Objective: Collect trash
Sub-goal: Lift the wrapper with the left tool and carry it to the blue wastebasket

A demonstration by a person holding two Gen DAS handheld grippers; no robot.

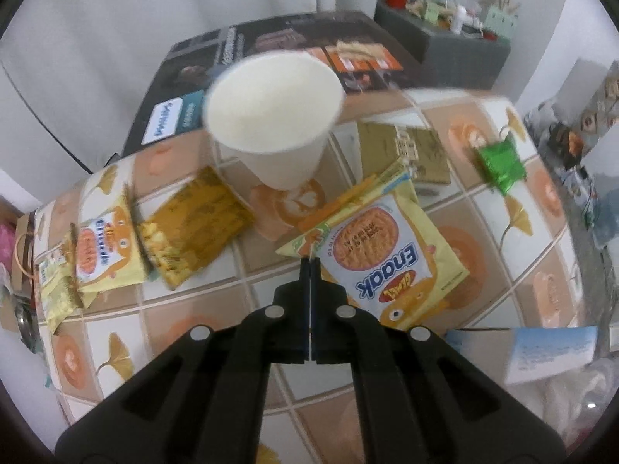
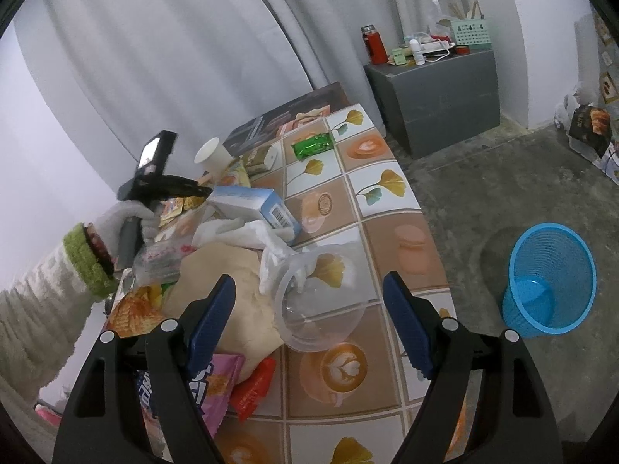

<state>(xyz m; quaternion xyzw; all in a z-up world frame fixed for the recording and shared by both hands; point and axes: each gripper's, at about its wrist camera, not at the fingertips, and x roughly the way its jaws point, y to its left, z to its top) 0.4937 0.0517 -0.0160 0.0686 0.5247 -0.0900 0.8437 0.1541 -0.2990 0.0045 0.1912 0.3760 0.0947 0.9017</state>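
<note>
nearby, a cup (image 1: 272,116) stands behind the "enaak" packet (image 1: 381,259), whose corner the left gripper (image 1: 310,266) pinches; right gripper (image 2: 309,321) gapes over a clear lid (image 2: 317,309).

this looks like a room in a home. grey curtains (image 2: 193,58) hang along the wall. the counter (image 2: 387,208) has a cloth with coffee cups and leaves on it. a grey cabinet (image 2: 437,96) holds a red flask (image 2: 374,44) and small bottles. the floor (image 2: 483,201) is bare concrete.

Glossy plastic wrapper (image 1: 390,255), matt paper cup (image 1: 274,116), rough concrete floor (image 2: 483,178).
</note>
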